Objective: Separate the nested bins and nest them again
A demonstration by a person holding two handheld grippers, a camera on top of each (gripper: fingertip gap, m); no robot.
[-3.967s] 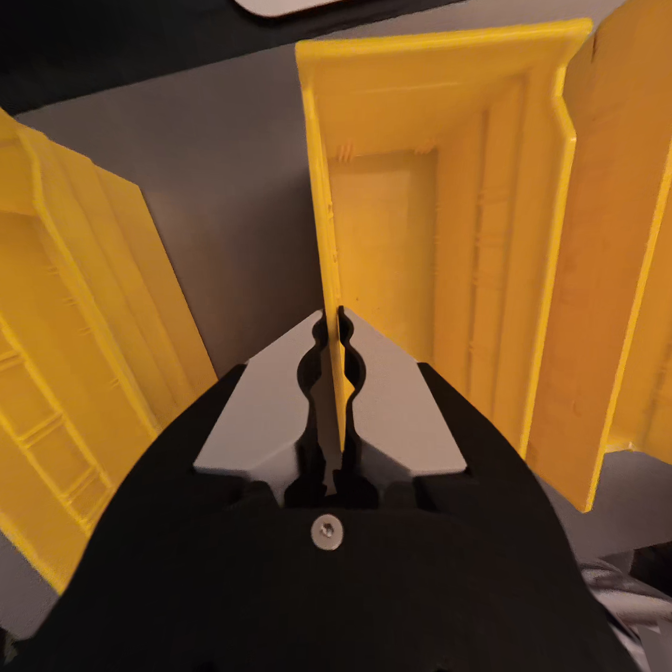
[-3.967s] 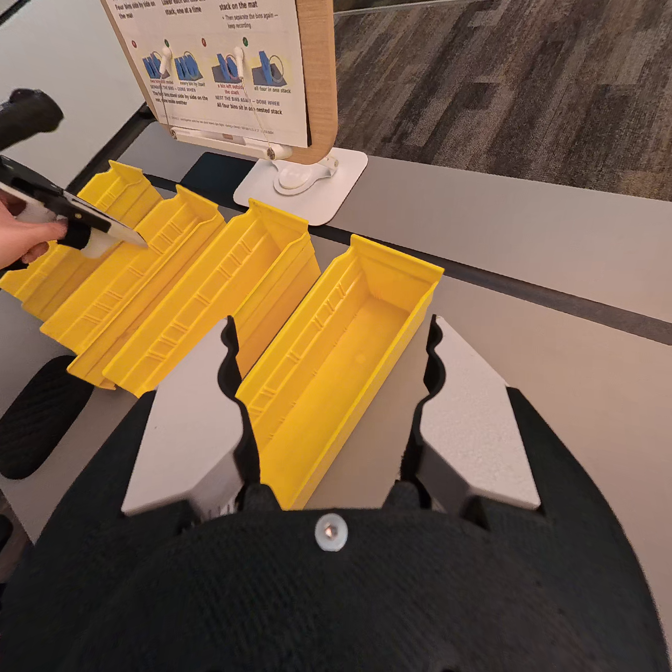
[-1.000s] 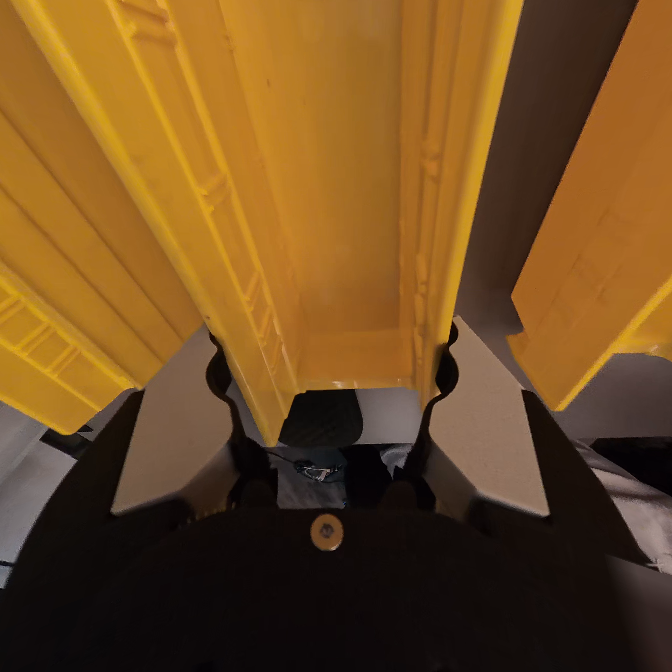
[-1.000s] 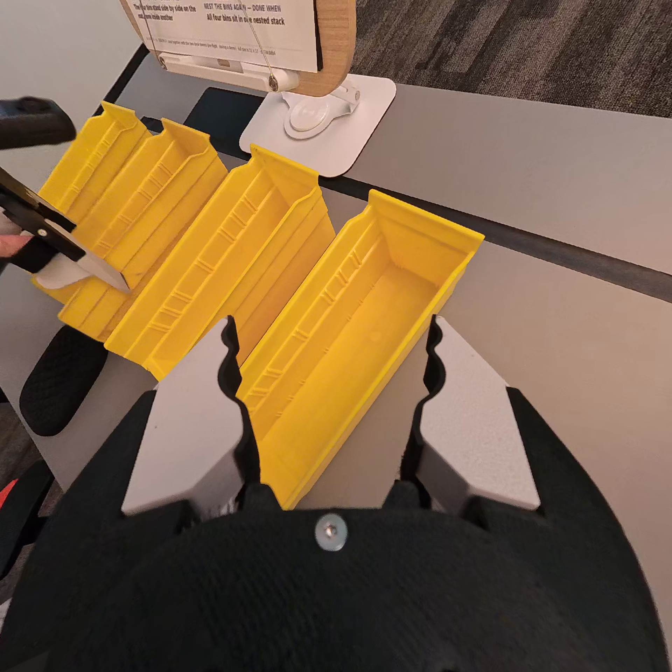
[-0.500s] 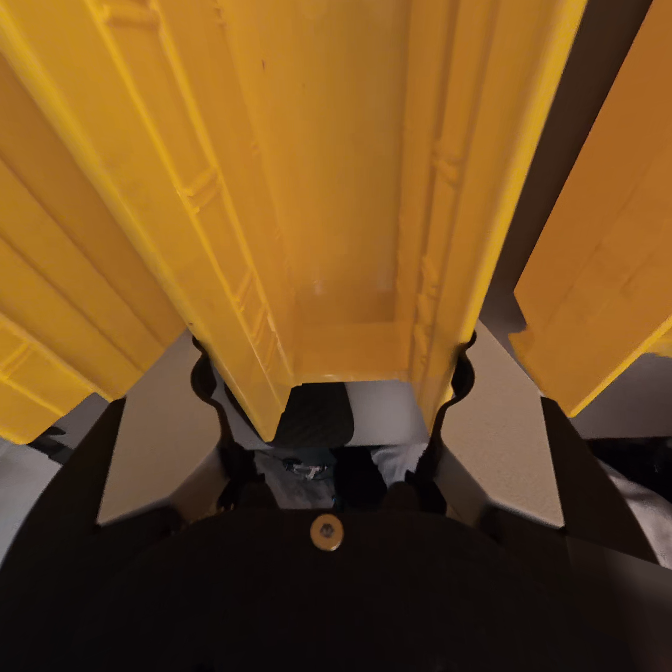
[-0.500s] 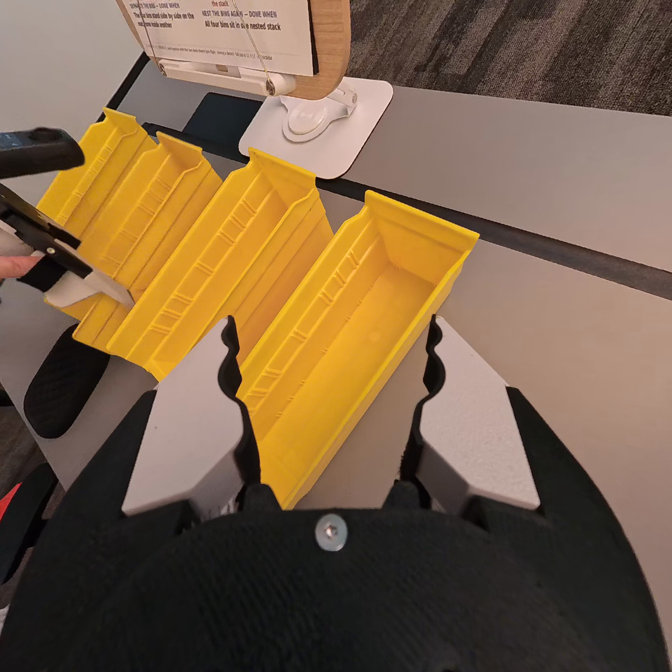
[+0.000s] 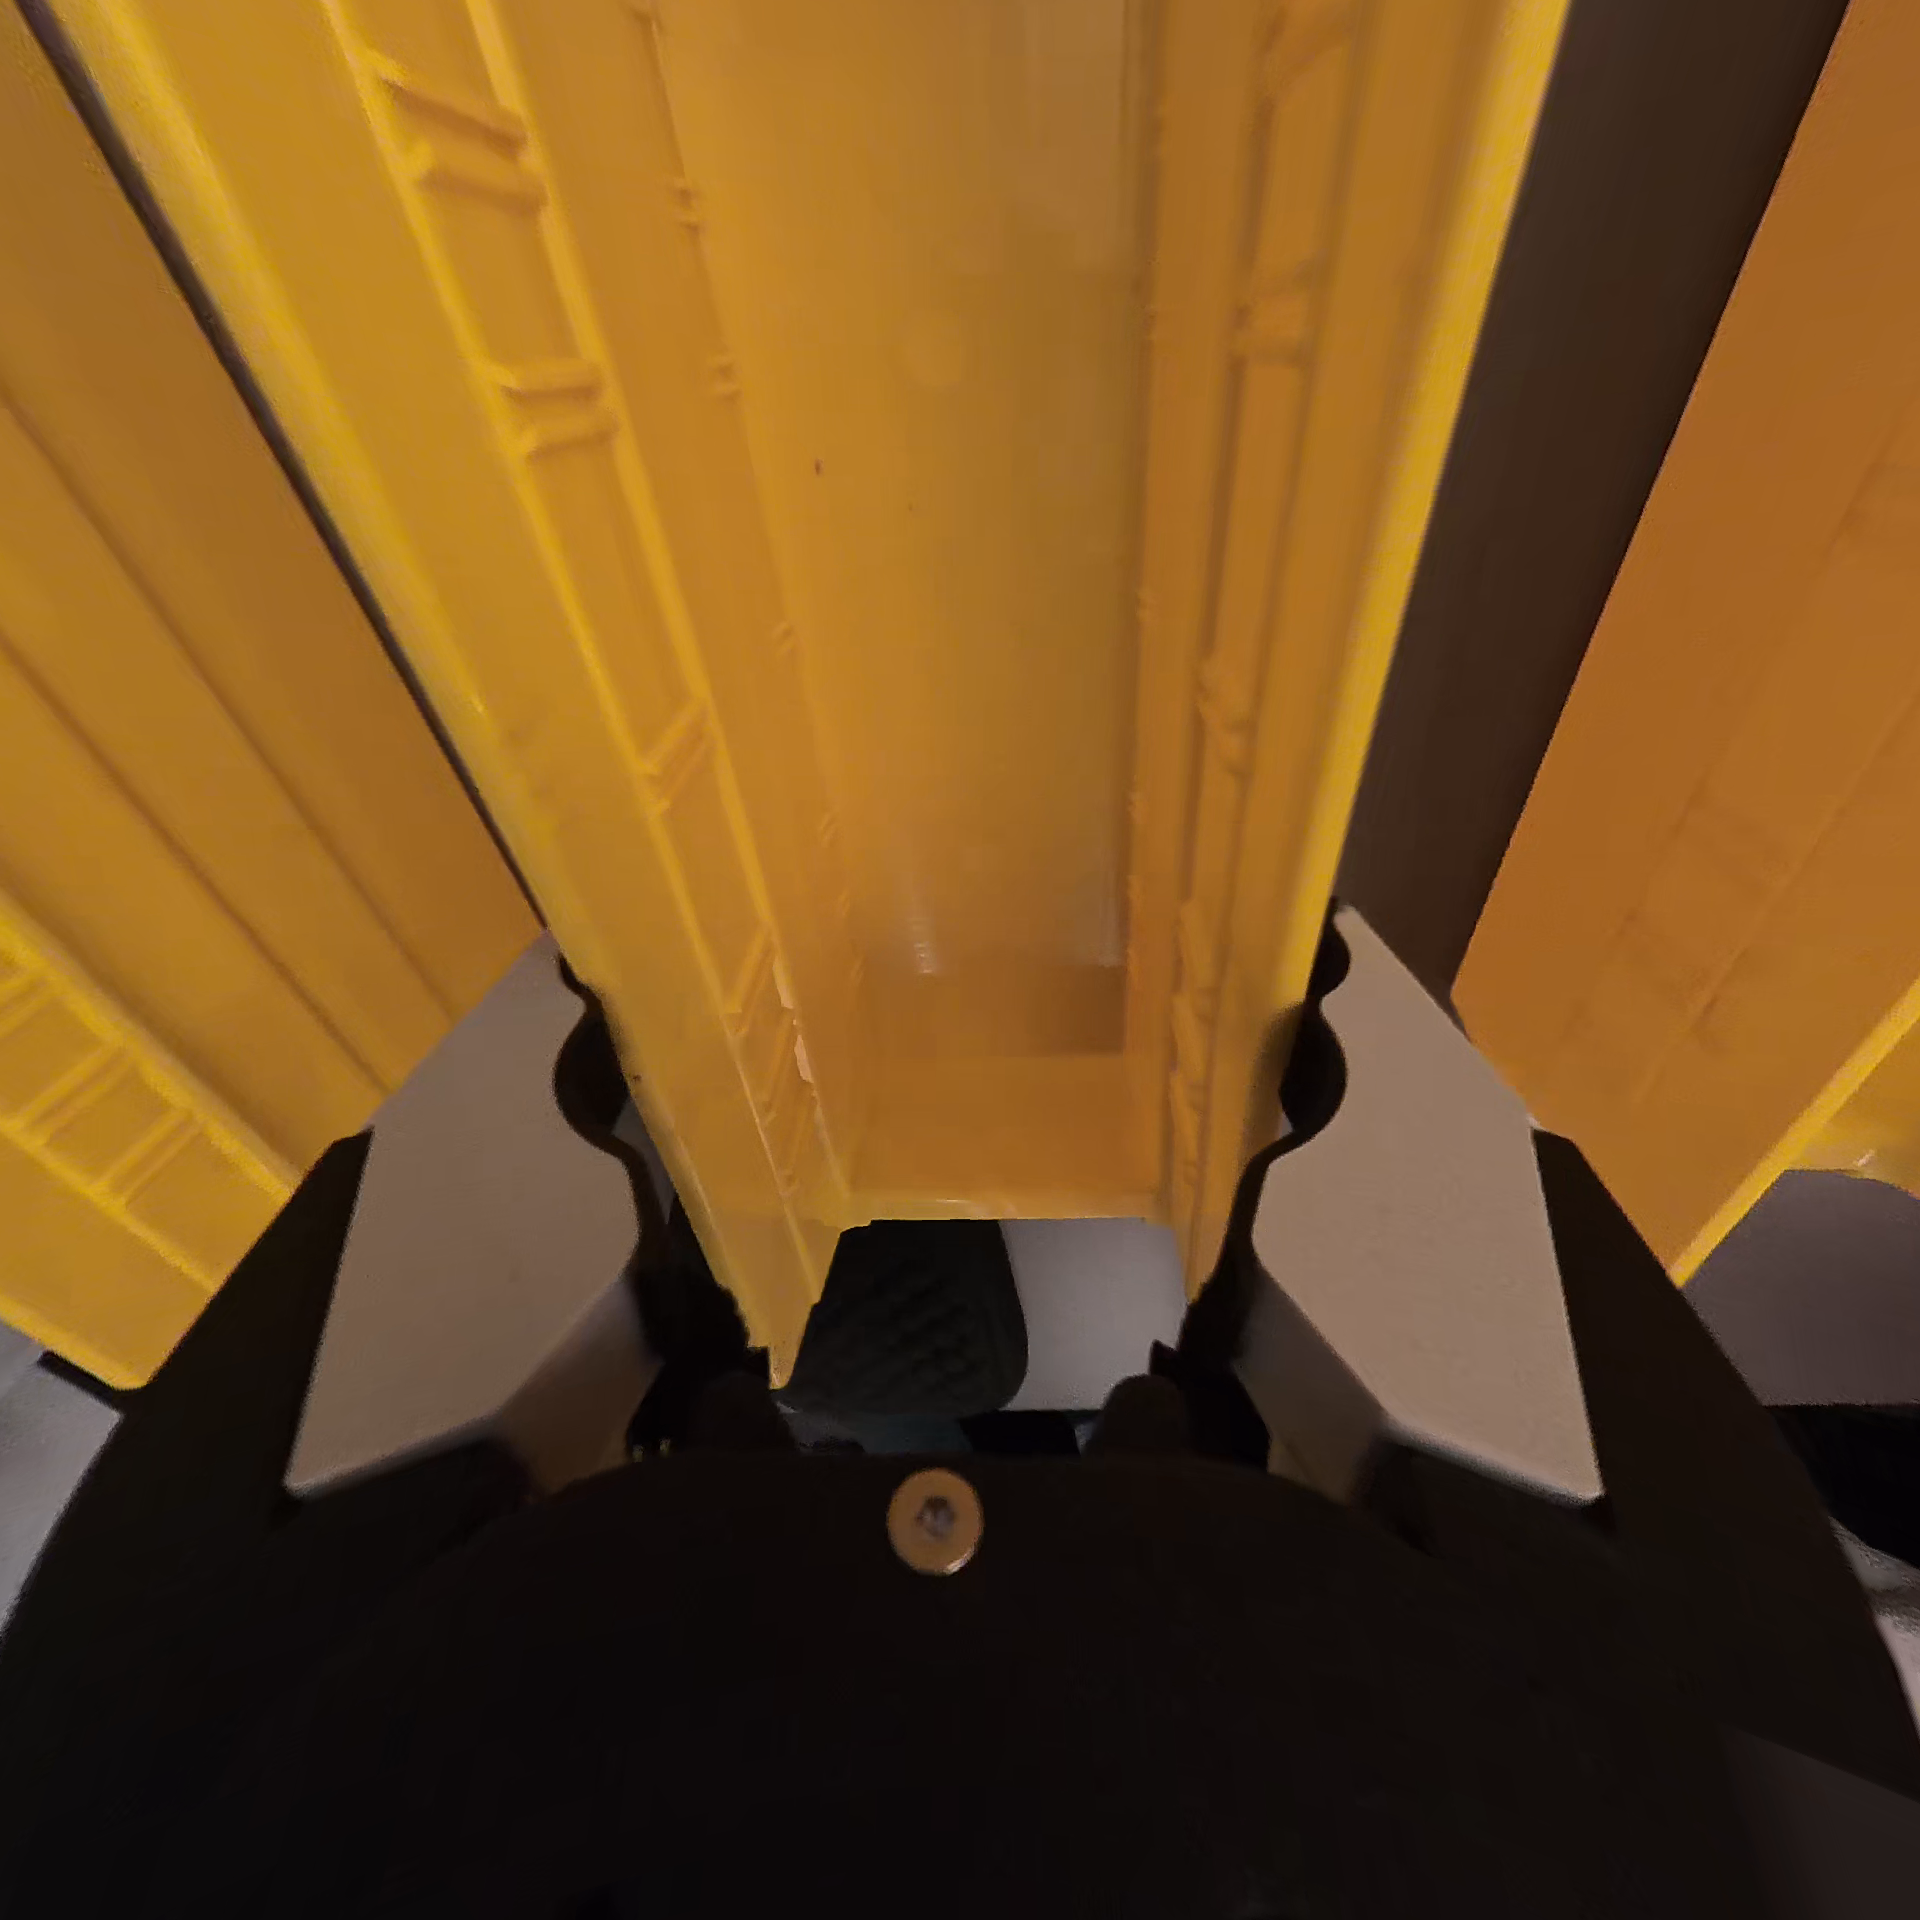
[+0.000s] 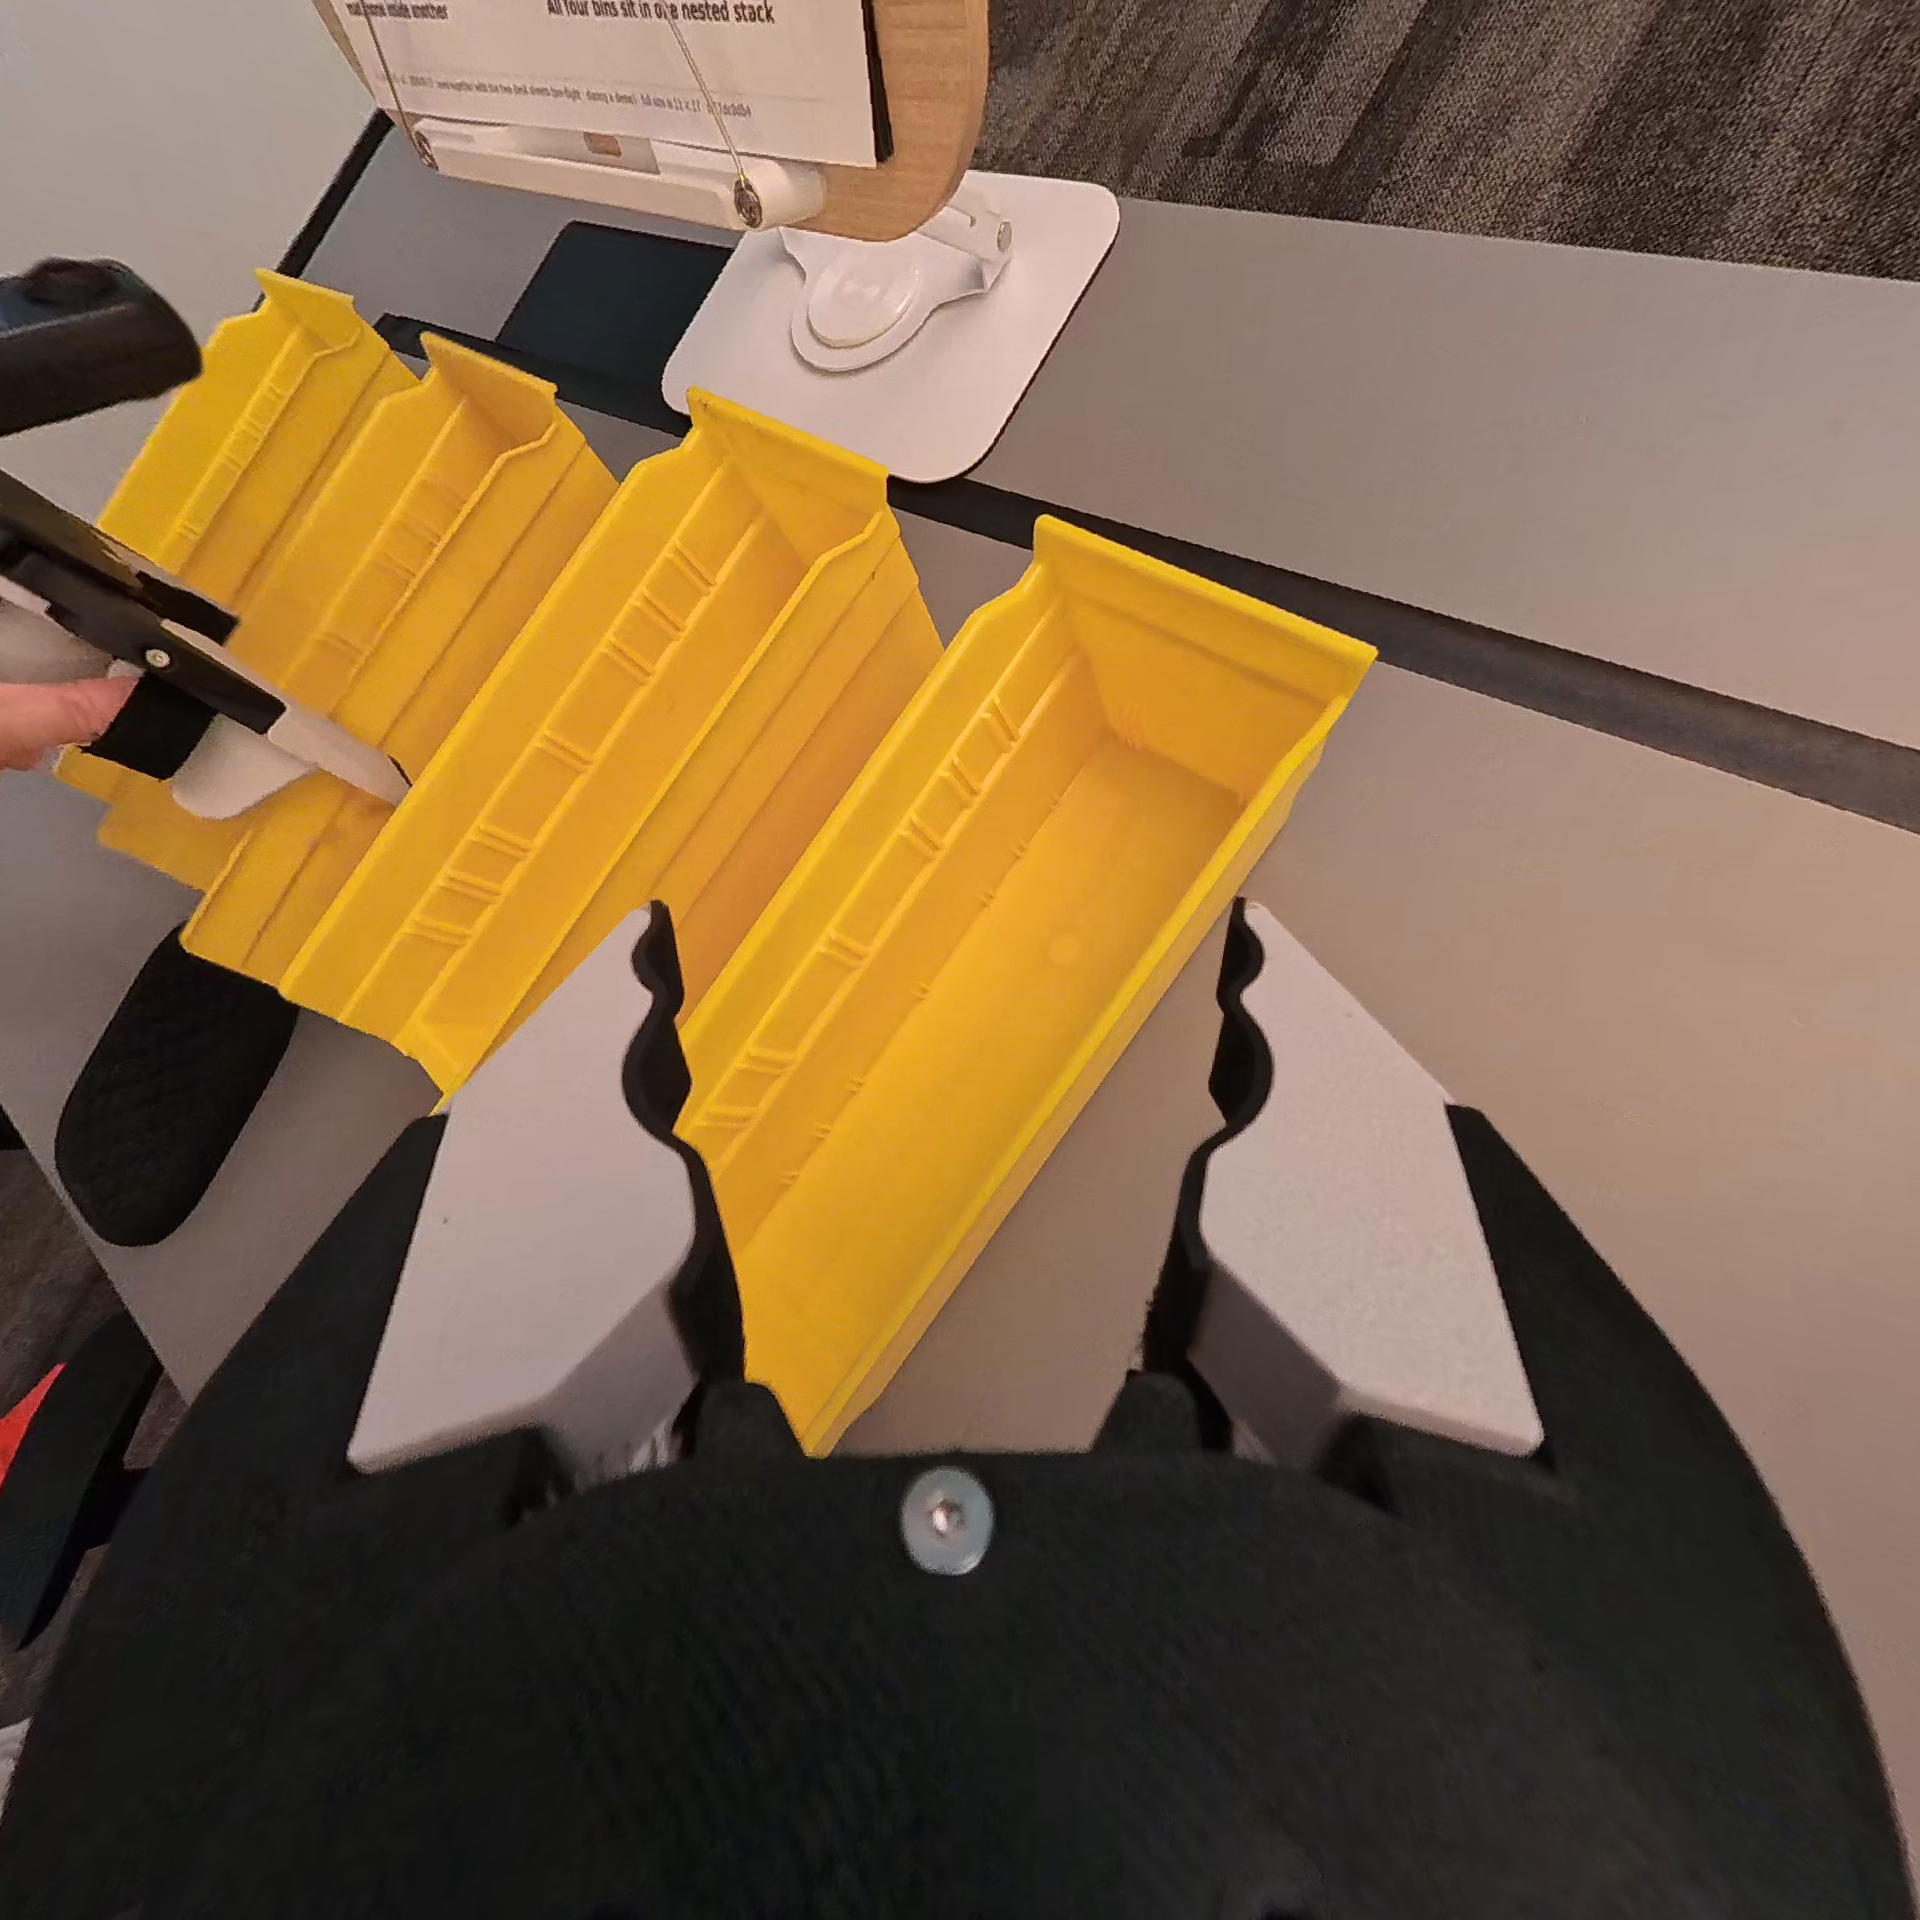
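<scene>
Grey table [image 8: 1558, 416] bears four yellow bins [image 8: 997, 935].

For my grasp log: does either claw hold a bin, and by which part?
Right claw: nothing; a bin stands loose between its fingers. Left claw straddles another bin's near end; pressing cannot be told.

Far ends of three yellow bins [image 7: 935, 416] cut off by left wrist view's upper edge, signboard [image 8: 644, 83] cropped above, left claw [image 8: 343, 769] partly past frame edge, hand [image 8: 52, 707] mostly out of frame
</scene>
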